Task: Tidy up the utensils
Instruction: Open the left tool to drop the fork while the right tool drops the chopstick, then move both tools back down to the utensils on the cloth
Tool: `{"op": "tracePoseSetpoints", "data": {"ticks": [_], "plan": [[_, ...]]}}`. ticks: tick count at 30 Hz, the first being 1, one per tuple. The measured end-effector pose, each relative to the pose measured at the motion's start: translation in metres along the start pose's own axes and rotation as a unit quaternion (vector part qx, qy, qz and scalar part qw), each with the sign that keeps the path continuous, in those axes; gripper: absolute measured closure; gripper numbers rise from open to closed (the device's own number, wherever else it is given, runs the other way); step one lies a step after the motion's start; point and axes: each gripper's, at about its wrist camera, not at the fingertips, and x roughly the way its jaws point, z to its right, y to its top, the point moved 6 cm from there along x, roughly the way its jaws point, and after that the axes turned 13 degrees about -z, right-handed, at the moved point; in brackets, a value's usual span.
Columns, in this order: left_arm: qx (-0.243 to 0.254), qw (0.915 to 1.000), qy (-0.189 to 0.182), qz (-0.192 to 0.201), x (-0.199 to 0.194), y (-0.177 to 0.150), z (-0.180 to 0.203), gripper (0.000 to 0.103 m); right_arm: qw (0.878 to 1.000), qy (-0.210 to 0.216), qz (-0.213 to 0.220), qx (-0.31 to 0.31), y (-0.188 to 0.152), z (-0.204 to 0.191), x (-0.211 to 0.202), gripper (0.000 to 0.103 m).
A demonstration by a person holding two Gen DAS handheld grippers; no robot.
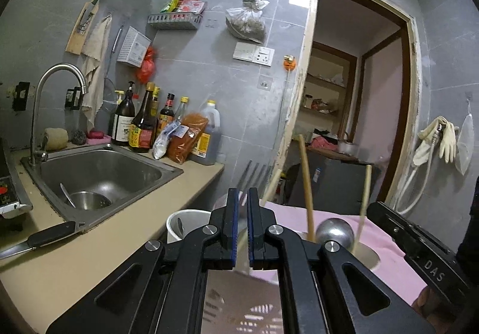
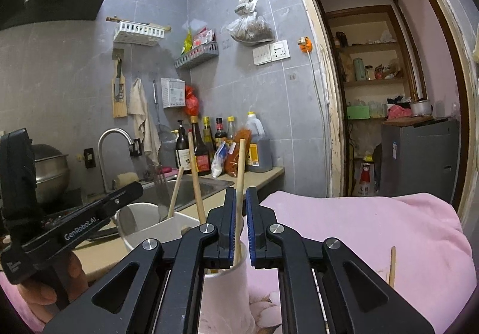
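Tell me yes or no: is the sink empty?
No, the sink holds a steel colander with a spoon leaning beside it.

R gripper (image 2: 241, 223): jaws nearly closed, one wooden stick (image 2: 240, 184) rising thru the gap from a white cup (image 2: 227, 289) right under the fingertips, so no way straight down. Left of fingers: white holder (image 2: 155, 229) w/ two more sticks, plus L gripper (image 2: 89, 214) crowding in. Right of fingers: open pink cloth (image 2: 359, 229), only one stick tip low right. Ahead of fingers, free air above the counter (image 2: 254, 178).
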Motion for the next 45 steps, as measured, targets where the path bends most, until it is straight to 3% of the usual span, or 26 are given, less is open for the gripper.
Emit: {"op": "tracePoseSetpoints", "data": {"ticks": [5, 7, 11, 13, 20, 22, 25, 31, 40, 45], "plan": [[0.013, 0.9998, -0.012, -0.004, -0.012, 0.004, 0.012, 0.099, 1.000, -0.009, 0.009, 0.004, 0.001, 0.006, -0.013, 0.088], [0.023, 0.9996, -0.013, -0.004, -0.017, 0.006, 0.020, 0.098, 1.000, -0.017, 0.019, 0.005, 0.003, 0.011, -0.024, 0.079], [0.044, 0.9986, -0.027, -0.003, -0.027, 0.008, 0.040, 0.091, 0.999, -0.036, 0.034, 0.003, 0.008, 0.023, -0.050, 0.078], [0.055, 0.9978, -0.036, -0.003, -0.031, 0.008, 0.051, 0.080, 0.998, -0.051, 0.043, -0.001, 0.009, 0.030, -0.065, 0.073], [0.092, 0.9926, -0.079, -0.005, -0.043, 0.000, 0.097, 0.059, 0.991, -0.105, 0.081, -0.001, 0.011, 0.059, -0.120, 0.048], [0.104, 0.9899, -0.096, -0.010, -0.045, -0.005, 0.111, 0.048, 0.988, -0.124, 0.090, 0.004, 0.009, 0.068, -0.135, 0.030], [0.117, 0.9862, -0.116, -0.010, -0.048, -0.013, 0.129, 0.037, 0.984, -0.151, 0.098, 0.006, 0.002, 0.082, -0.154, 0.022], [0.148, 0.9787, -0.140, -0.027, -0.048, -0.034, 0.161, 0.025, 0.979, -0.182, 0.093, 0.015, -0.013, 0.106, -0.174, 0.002], [0.174, 0.9734, -0.129, -0.074, -0.040, -0.069, 0.176, 0.019, 0.979, -0.190, 0.071, 0.026, -0.040, 0.124, -0.183, 0.000], [0.142, 0.9712, -0.116, -0.152, -0.030, -0.089, 0.162, 0.019, 0.983, -0.177, 0.035, 0.025, -0.052, 0.124, -0.174, 0.000]]}}
